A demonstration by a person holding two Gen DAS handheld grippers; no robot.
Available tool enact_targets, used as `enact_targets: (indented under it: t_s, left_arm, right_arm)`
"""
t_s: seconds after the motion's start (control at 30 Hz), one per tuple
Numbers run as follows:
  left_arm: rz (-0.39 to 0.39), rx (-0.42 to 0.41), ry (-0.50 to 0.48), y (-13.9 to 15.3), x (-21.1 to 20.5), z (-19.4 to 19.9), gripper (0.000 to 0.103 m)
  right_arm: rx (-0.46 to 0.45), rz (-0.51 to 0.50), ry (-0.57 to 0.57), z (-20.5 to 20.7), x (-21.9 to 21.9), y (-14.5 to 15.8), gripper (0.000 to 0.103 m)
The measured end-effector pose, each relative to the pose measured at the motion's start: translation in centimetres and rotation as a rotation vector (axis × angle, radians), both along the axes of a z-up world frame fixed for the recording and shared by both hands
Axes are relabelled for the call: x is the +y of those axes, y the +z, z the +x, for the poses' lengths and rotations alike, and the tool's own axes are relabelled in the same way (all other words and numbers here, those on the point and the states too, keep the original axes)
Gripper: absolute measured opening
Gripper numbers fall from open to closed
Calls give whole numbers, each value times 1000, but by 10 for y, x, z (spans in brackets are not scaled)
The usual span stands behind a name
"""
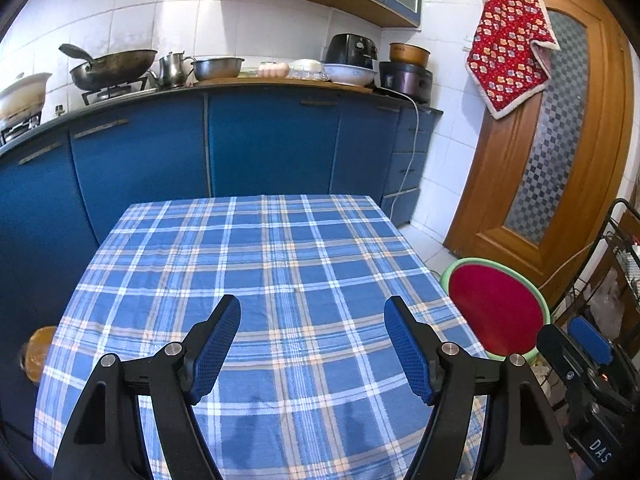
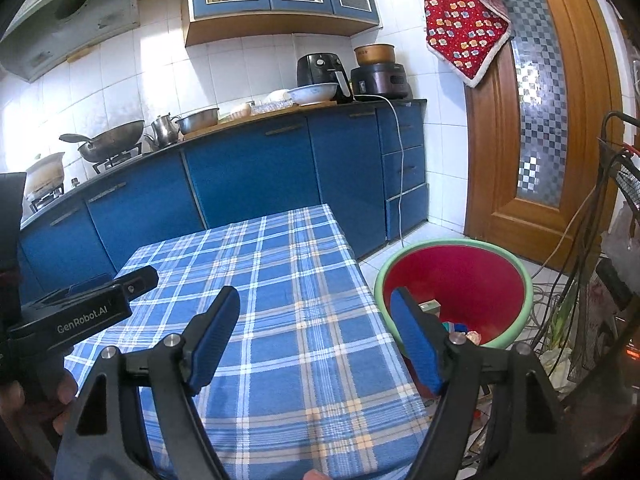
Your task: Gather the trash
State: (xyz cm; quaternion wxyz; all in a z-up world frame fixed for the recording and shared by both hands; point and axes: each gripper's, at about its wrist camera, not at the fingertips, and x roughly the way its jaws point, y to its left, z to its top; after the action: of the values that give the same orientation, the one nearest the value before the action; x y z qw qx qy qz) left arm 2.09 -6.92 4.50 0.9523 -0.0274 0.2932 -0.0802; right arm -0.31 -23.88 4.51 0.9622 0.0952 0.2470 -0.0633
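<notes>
The left tool point(image 1: 312, 344) stood with its blue-padded jaws wide apart and held nothing; the right tool point(image 2: 316, 340) was likewise wide open and empty. I held both above the near edge of the bench covered in a blue, white and orange checked cloth point(image 1: 256, 248). No trash was visible on that cloth in either view. The round red plastic basin with a pale green rim point(image 2: 460, 276) stood on the floor just beside the bench's right edge, partly behind the right tool's right finger. Several small items point(image 2: 452, 326) lay in its bottom; I could not identify them. I judged collection complete or nearly so.
</notes>
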Motion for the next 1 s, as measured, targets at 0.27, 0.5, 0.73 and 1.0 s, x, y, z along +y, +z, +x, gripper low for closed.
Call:
enact_targets:
  t_s: [0.27, 0.5, 0.73, 1.0]
  left_arm:
    - [-1, -5, -4, 2, 0, -2, 76]
    - [-2, -8, -9, 4, -2, -4, 76]
    - [-4, -5, -8, 4, -2, -3, 76]
    - [-4, -4, -8, 4, -2, -4, 76]
  right_arm:
    - [2, 4, -2, 1, 0, 0, 78]
    - [0, 7, -4, 0, -1, 1, 78]
    - [2, 9, -5, 0, -2, 1, 79]
    - [2, 7, -5, 0, -2, 1, 79]
